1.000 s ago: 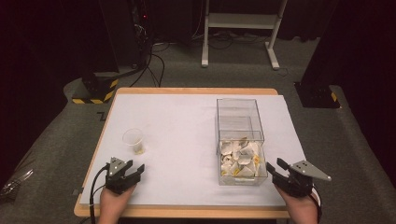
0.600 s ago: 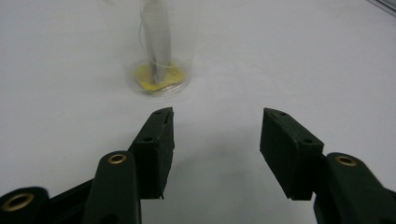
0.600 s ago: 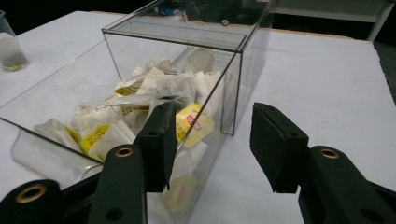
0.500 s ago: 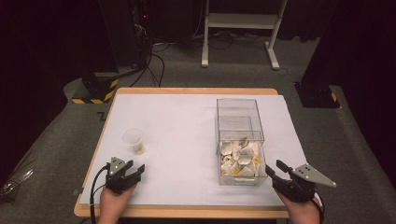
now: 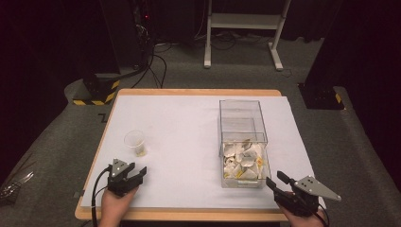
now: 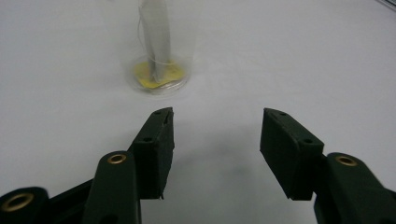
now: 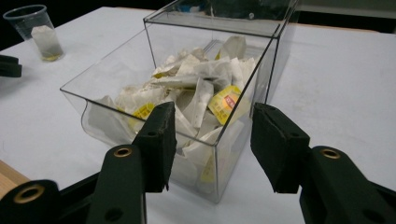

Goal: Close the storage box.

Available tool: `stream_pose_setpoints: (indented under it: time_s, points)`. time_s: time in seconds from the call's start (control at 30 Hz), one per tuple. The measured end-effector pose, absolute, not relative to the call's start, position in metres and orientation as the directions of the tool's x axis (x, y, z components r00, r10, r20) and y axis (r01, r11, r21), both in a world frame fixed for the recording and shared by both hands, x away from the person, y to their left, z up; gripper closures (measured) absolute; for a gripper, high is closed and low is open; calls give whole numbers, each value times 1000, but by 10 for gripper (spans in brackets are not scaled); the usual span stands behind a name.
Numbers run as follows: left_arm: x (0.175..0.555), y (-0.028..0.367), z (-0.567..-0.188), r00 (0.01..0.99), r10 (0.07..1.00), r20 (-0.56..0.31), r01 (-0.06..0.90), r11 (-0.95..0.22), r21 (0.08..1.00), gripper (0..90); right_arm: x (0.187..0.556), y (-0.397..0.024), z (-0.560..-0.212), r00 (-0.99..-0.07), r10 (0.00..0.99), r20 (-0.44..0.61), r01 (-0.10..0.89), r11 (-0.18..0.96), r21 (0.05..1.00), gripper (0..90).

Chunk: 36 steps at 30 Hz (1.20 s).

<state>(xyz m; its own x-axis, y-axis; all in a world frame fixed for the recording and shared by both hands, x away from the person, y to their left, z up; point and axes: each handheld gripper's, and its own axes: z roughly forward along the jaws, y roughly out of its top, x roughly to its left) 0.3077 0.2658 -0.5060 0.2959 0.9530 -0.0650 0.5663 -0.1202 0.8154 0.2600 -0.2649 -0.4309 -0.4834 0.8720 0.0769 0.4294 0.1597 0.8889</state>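
A clear plastic cup (image 5: 135,142) stands at the table's left with a tea bag (image 6: 156,42) upright inside it. Just short of the cup (image 6: 159,51) my left gripper (image 5: 141,173) (image 6: 215,116) rests open on the white sheet, nothing between its jaws. At the right stands a clear box (image 5: 239,118); its drawer (image 5: 242,163) is pulled out and heaped with tea bags (image 7: 196,88). My right gripper (image 5: 275,178) (image 7: 212,109) is open and hovers just off the drawer's (image 7: 116,119) near right corner, apart from it.
The white sheet (image 5: 189,123) covers a wooden table whose near edge (image 5: 189,215) runs between my hands. On the floor behind are a yellow-and-black striped base (image 5: 97,92), cables and a white stand (image 5: 241,28). The cup (image 7: 39,32) appears far left in the right gripper view.
My right gripper has drifted a little toward the table's near edge, still facing the drawer. The left gripper, cup and box have stayed put.
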Motion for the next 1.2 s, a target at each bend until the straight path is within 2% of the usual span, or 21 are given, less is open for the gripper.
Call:
stream_pose_setpoints:
  time_s: [0.3, 0.7, 1.2]
  points:
    - [307, 266, -506, 295, 953, -72, 567, -114, 815, 447, 264, -261, -449, -488, 870, 69, 468, 194, 862, 490]
    - [307, 266, -506, 297, 952, -73, 568, -114, 815, 447, 272, -248, -463, -498, 866, 53, 494, 233, 837, 414]
    - [307, 266, -506, 297, 952, -74, 567, -114, 816, 446, 280, -242, -467, -503, 864, 27, 501, 265, 824, 408]
